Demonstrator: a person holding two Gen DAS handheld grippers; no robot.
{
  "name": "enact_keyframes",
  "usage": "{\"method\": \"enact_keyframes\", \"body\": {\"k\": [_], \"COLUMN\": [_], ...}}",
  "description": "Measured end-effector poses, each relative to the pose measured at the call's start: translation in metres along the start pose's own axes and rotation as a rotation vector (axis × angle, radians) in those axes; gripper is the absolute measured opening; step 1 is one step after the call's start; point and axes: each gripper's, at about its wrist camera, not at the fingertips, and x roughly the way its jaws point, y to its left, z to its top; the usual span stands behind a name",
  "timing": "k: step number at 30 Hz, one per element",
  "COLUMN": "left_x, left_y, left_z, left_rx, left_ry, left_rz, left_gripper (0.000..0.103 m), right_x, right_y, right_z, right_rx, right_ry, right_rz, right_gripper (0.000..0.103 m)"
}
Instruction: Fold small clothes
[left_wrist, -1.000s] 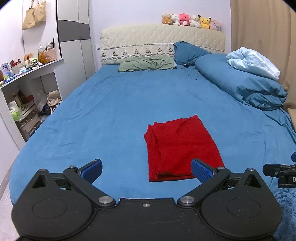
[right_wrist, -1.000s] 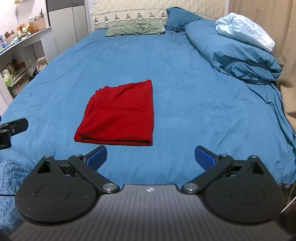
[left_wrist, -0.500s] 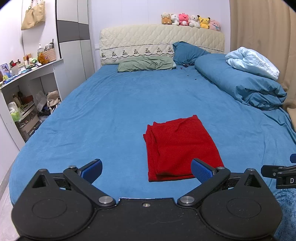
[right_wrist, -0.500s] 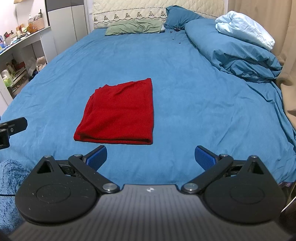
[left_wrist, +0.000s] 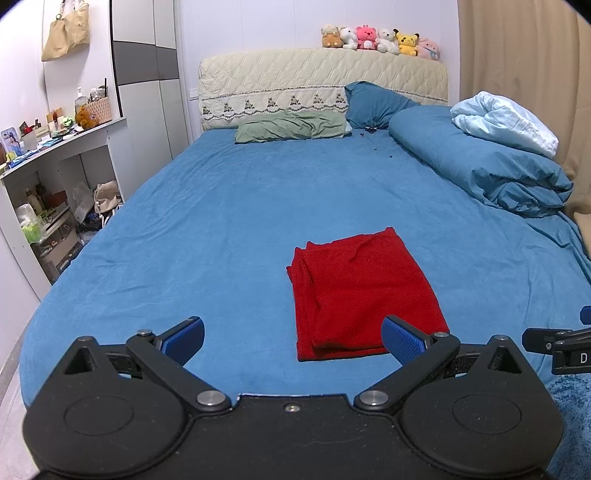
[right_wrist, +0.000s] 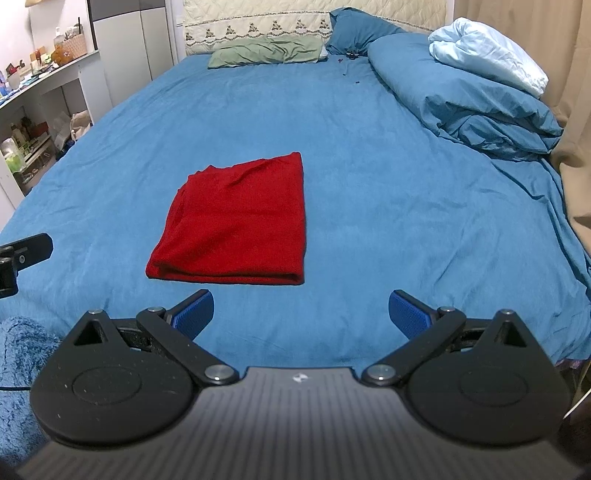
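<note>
I'm holding my left claw (left_wrist: 292, 341) and right claw (right_wrist: 300, 314) both spread apart, gripping nothing, hovering over the near edge of the bed (left_wrist: 229, 221). The red garment (left_wrist: 360, 291) is lying folded flat on the blue sheet, just beyond both claws, touching neither.

Red cloth (left_wrist: 360, 291) folded into rectangle, flat on bed.

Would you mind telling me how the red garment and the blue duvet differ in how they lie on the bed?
The red garment is folded into a flat, neat rectangle; the blue duvet is rolled into a bulky, rumpled heap. The garment lies near the foot, mid-bed; the duvet runs along the right side, bearing a pale blue blanket. Both rest on the blue sheet, untouched.
</note>
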Motion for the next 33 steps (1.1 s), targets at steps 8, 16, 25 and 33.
{"method": "enact_keyframes", "body": {"k": [8,16,25,33], "left_x": [0.0001,-0.0003,0.0028,0.0042], "left_y": [0.0010,-0.0012,-0.0031,-0.0033], "left_z": [-0.0001,0.0004,0.0009,-0.0011], "left_rx": [0.001,0.001,0.016,0.021], "left_ry": [0.002,0.004,0.017,-0.011], "left_rz": [0.000,0.004,0.017,0.034], "left_gripper": [0.103,0.103,0.103,0.103], "right_x": [-0.0007,-0.0003,0.0005,0.0029], "right_y": [0.0035,0.0046,0.0033,0.0024], "right_z": [0.0000,0.0001,0.0004,0.0004], "right_rx": [0.004,0.006,0.008,0.010], "right_ry": [-0.002,0.000,0.003,0.005], "right_rz": [-0.003,0.003,0.006,0.006], "right_gripper": [0.103,0.103,0.103,0.103]}}
